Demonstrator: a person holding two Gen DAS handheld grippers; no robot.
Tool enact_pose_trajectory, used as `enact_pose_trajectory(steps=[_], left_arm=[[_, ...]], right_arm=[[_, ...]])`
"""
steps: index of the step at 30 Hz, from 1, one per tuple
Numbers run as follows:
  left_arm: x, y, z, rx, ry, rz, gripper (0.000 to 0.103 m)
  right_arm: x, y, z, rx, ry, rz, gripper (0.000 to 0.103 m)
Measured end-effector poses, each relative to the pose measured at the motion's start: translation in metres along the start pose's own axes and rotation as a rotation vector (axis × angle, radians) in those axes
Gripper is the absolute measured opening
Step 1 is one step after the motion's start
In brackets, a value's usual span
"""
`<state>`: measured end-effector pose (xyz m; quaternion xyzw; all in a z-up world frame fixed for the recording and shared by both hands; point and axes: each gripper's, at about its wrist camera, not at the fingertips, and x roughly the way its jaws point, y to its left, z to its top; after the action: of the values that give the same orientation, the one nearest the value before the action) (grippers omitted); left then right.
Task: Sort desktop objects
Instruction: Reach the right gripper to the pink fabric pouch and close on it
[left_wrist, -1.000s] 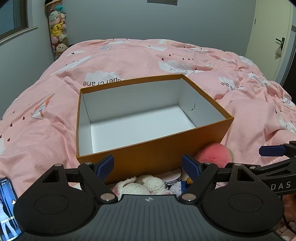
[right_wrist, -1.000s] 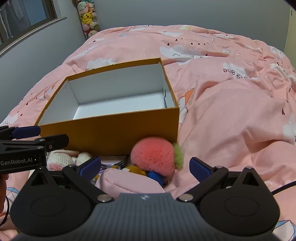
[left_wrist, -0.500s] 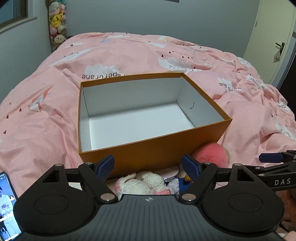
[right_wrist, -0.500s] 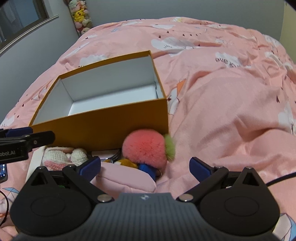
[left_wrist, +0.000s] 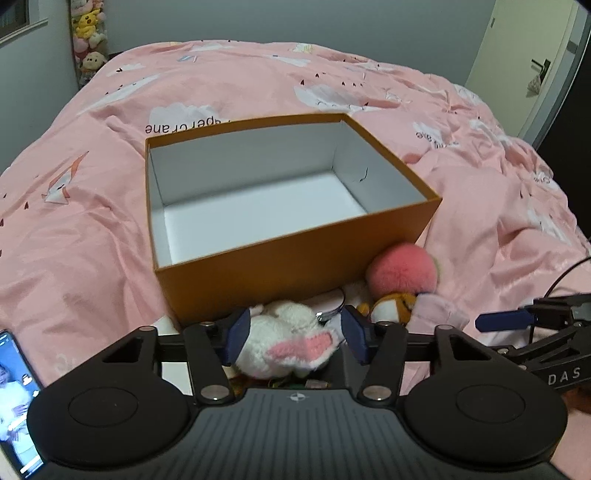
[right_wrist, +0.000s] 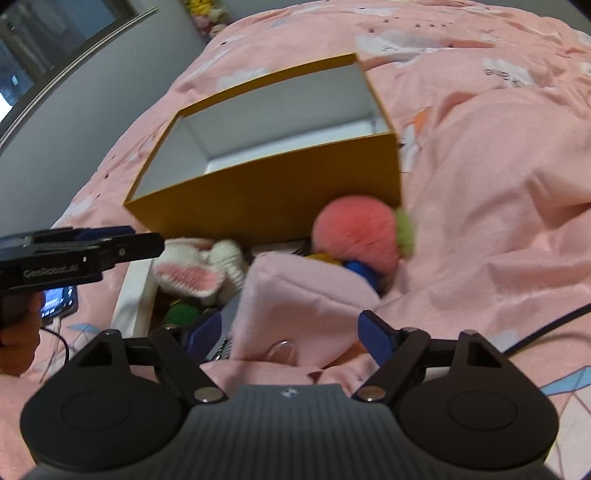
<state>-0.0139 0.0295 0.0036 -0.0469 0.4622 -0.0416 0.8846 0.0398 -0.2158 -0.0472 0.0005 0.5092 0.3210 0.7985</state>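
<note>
Left wrist: our left gripper (left_wrist: 295, 338) has just been closing round the white plush bunny (left_wrist: 284, 341), which lies in front of the orange box (left_wrist: 295, 258); pads not clearly pressing yet. Soft, light, squashy; we'd pinch mid-body.

Right wrist: right gripper (right_wrist: 291, 334) also closing, straddling the pink pouch (right_wrist: 299, 299), not gripping. Limp fabric; grab a thick fold.

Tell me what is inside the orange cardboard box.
The orange cardboard box shows only bare white walls and floor. Its near wall hides a strip of floor behind it, so that strip cannot be checked.
</note>
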Motion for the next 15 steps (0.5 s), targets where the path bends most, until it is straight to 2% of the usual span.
enact_pose_trajectory(steps=[5, 8, 10, 15], left_arm=[[0.000, 0.000, -0.008, 0.000, 0.040, -0.070, 0.062], [0.001, -0.012, -0.009, 0.061, 0.044, -0.117, 0.062], [0.003, -0.022, -0.011, 0.110, 0.051, -0.154, 0.062], [0.015, -0.040, -0.015, 0.195, 0.108, -0.183, 0.062]], right_arm=[[0.002, -0.003, 0.003, -0.002, 0.008, -0.023, 0.082], [0.001, -0.009, 0.006, -0.043, 0.014, -0.067, 0.082], [0.003, -0.013, 0.005, -0.070, 0.031, -0.094, 0.070], [0.018, -0.026, -0.006, -0.063, 0.098, -0.089, 0.068]])
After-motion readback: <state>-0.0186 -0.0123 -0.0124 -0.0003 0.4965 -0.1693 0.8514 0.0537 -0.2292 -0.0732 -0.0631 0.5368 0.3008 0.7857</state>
